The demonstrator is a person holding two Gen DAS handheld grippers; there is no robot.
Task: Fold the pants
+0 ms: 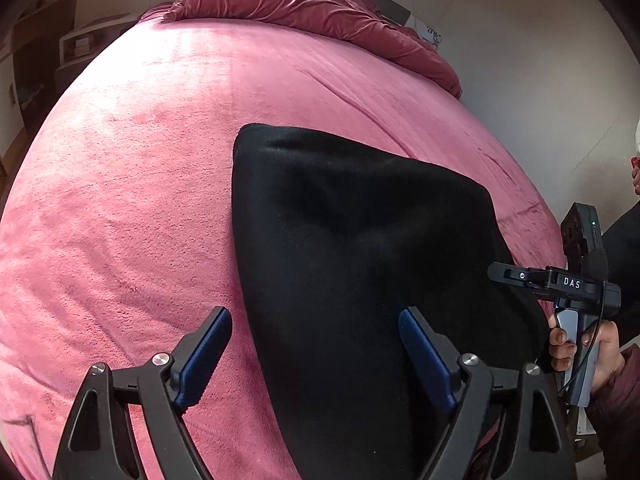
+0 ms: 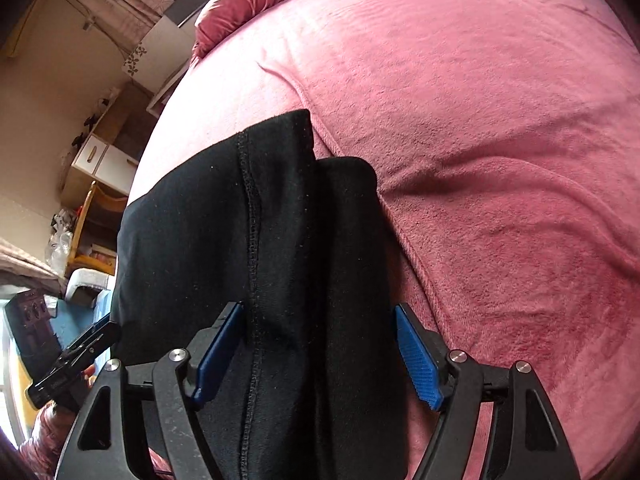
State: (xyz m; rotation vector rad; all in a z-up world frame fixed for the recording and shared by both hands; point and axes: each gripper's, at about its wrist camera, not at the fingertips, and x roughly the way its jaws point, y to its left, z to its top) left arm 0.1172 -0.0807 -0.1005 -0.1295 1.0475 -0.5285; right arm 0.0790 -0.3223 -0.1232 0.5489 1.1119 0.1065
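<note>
Black pants (image 1: pixel 360 240) lie folded into a long narrow shape on the pink bed blanket (image 1: pixel 140 160). My left gripper (image 1: pixel 316 314) hangs open above their near left edge, with one blue pad over the blanket and the other over the cloth. In the right wrist view the pants (image 2: pixel 280 220) show a stitched seam and two stacked layers. My right gripper (image 2: pixel 318 308) is open and straddles the folded cloth, with its pads standing beside it and not pressing. A hand (image 1: pixel 576 344) holds the right gripper (image 1: pixel 504 274) at the pants' right edge.
A crumpled dark pink duvet (image 1: pixel 300 0) is heaped at the far end of the bed. The blanket (image 2: pixel 500 160) spreads wide and wrinkled to the right of the pants. A low cabinet (image 2: pixel 100 156) and cluttered shelves stand beyond the bed's left edge.
</note>
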